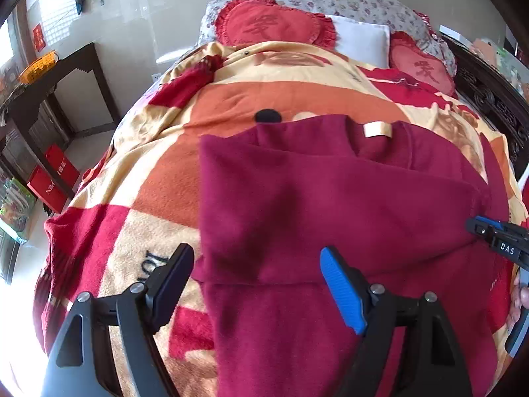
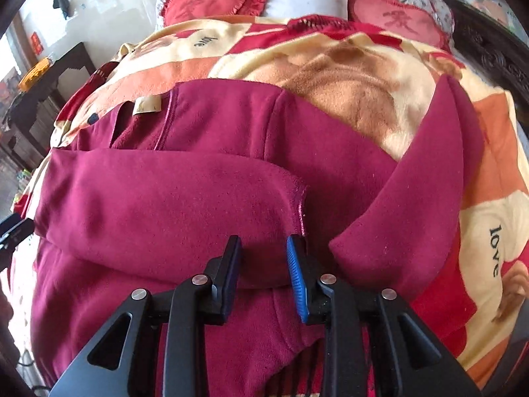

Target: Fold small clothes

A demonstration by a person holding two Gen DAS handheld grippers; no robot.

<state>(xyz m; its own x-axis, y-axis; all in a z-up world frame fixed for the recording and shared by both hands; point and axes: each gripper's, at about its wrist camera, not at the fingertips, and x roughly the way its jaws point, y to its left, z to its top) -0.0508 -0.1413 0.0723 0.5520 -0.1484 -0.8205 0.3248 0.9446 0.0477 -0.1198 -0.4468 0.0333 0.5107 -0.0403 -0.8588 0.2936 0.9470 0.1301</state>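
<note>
On the bed's patterned blanket [image 1: 158, 198] lies the maroon fleece top [image 1: 330, 198], collar label [image 1: 377, 129] up, one sleeve [image 2: 165, 205] folded across its body. My left gripper [image 1: 258, 284] hangs wide open above the garment's left edge, holding nothing. My right gripper [image 2: 263, 271], jaws narrowly parted, sits at the folded sleeve's cuff; whether it pinches cloth I cannot tell

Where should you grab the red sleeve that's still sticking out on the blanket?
Probably at the cuff end of the unfolded sleeve, near its far tip, coming from the right side over the blanket. That end lies free on the bed, away from the body of the maroon top, so a hand-held gripper could likely pinch its edge and carry it across, like the folded sleeve.
</note>
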